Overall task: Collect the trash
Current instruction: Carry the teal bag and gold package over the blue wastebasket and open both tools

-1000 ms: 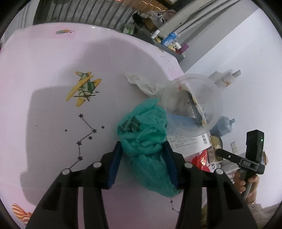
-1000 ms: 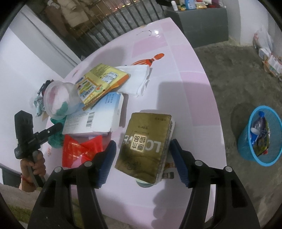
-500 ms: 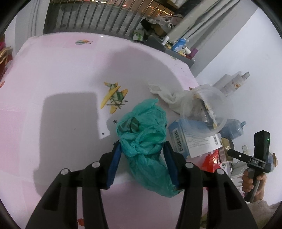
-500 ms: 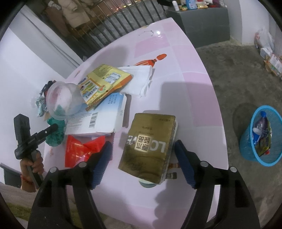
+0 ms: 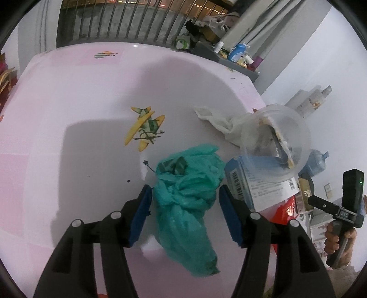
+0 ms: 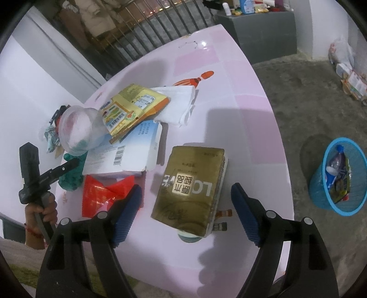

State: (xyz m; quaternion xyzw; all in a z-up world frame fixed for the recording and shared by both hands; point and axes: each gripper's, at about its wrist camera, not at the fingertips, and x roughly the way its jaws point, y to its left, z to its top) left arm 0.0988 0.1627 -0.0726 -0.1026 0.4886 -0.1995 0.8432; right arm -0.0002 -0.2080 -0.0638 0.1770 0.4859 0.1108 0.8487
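A crumpled teal plastic bag (image 5: pixel 187 194) lies on the pink table (image 5: pixel 80 103), between the blue pads of my left gripper (image 5: pixel 184 197). The jaws stand apart on either side of it, with a gap on the right. My right gripper (image 6: pixel 184 194) is open around a gold paper package (image 6: pixel 190 185) lying flat; neither pad touches it. Beside them lie a clear plastic cup (image 6: pixel 79 129), a white and blue carton (image 6: pixel 128 151), a yellow wrapper (image 6: pixel 128 107), a red wrapper (image 6: pixel 103 194) and a white tissue (image 6: pixel 179 103).
A blue trash basket (image 6: pixel 335 176) with wrappers inside stands on the grey floor to the right of the table. The table's edge curves close on the right. A railing and a cluttered grey counter (image 6: pixel 257 20) stand behind.
My left gripper's pads have spread a little from the teal bag, and it has pulled back. My right gripper has opened wider around the gold package.
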